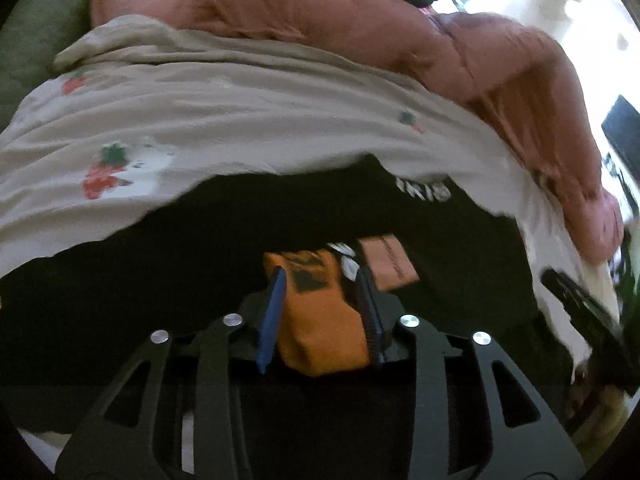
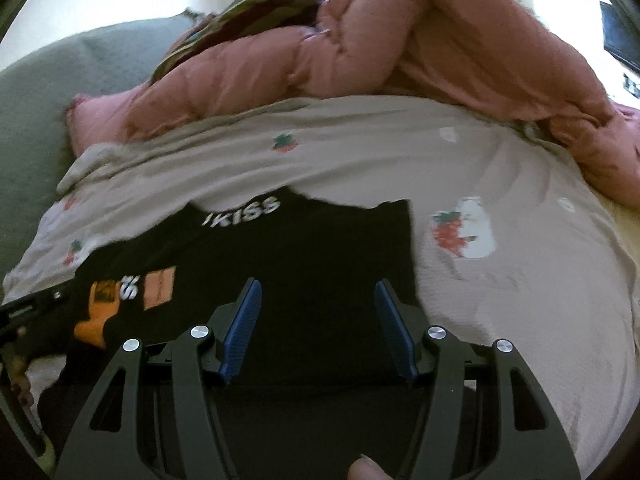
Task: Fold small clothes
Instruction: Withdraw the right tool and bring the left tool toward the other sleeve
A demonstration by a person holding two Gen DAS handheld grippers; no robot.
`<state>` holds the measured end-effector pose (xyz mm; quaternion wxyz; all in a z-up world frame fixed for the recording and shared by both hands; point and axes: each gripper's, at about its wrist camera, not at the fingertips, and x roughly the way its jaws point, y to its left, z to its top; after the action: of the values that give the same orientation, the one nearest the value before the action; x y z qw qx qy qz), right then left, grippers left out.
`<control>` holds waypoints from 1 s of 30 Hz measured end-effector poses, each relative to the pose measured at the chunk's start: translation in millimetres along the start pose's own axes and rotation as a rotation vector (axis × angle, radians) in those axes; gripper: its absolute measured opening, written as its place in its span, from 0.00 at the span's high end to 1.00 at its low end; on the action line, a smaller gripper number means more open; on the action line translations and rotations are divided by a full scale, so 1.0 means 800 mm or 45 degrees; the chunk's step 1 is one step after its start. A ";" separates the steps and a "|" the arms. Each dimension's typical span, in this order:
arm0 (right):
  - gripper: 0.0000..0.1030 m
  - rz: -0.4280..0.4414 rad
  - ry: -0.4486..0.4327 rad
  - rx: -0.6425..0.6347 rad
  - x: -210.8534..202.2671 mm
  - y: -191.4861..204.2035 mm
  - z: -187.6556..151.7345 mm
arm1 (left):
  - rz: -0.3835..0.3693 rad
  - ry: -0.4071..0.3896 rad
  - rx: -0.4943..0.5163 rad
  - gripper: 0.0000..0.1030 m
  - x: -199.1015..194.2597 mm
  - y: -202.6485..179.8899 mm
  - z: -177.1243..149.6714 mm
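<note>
Black garment [image 2: 304, 264], a soft dark knit with white "KISS" lettering [image 2: 244, 208] along its far edge, lay spread flat on the strawberry-print sheet [image 2: 500, 280], a pale, crinkled cotton. Its long axis ran side to side across the sheet in the right wrist view, the lettered edge pointing away toward the pink quilted duvet [image 2: 420, 40], which was puffy and bunched just beyond the sheet. Near the garment's left end sat an orange printed patch [image 1: 320, 308] of smooth fabric, bunched into a lump, with a flat salmon rectangle [image 1: 388, 264] just beside it. The left gripper [image 1: 320, 276] had its blue ribbed pads [image 1: 272, 320] narrowed on that orange bunch of the garment, fabric pressed between them. The right gripper [image 2: 318, 292] hovered over the garment's middle, jaws standing wide with only flat black cloth seen between them. A fingertip [image 2: 366, 470] showed at that view's lower edge
</note>
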<state>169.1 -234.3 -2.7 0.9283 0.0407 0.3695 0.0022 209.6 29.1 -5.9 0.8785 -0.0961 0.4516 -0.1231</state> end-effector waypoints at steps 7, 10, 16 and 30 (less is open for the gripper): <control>0.44 -0.056 0.168 -0.080 0.033 0.007 -0.015 | 0.055 0.174 0.070 0.61 0.051 -0.015 -0.025; 0.44 -0.124 0.241 -0.034 0.050 -0.012 -0.026 | 0.056 0.159 0.077 0.61 0.049 -0.016 -0.029; 0.44 -0.082 0.294 0.081 0.063 -0.038 -0.035 | 0.047 0.162 0.067 0.61 0.050 -0.014 -0.029; 0.27 -0.045 0.213 0.021 0.032 -0.004 -0.027 | 0.060 0.093 0.034 0.25 0.023 -0.010 -0.020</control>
<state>172.8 -235.1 -36.4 0.8937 0.0415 0.4464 -0.0138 205.9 15.3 -26.6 0.8652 -0.0692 0.4839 -0.1117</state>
